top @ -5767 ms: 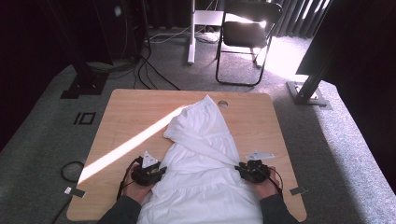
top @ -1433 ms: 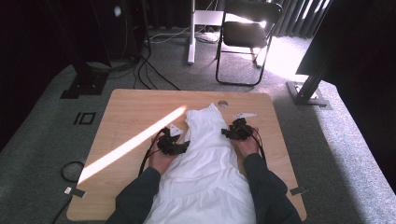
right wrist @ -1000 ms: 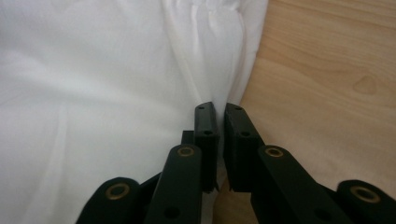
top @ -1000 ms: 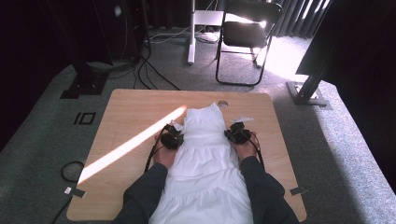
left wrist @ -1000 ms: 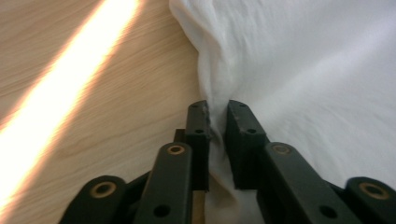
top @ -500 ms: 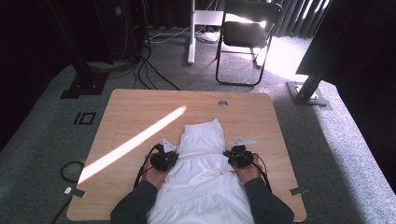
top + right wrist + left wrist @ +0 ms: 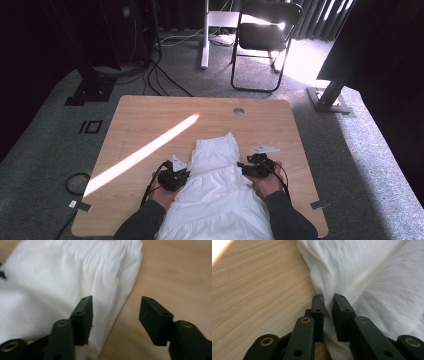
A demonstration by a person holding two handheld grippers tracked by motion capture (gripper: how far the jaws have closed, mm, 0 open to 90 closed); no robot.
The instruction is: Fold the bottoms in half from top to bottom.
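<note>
Right gripper view: the right gripper (image 7: 115, 320) has just been opened, its jaws apart over the edge of the white garment (image 7: 216, 185), which is thereby released on that side. A fold is clamped by the left gripper (image 7: 328, 315). High view: the garment's far end is seen folded back toward the near edge of the desk (image 7: 150, 120), where a second ago it lay farther up.

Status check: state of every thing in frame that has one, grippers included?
white garment: spread flat on the table, near end hanging over the table's near edge
left gripper: shut on the garment's edge
right gripper: open, jaws just opened, nothing pinched
folding chair: unfolded, seat bare
</note>
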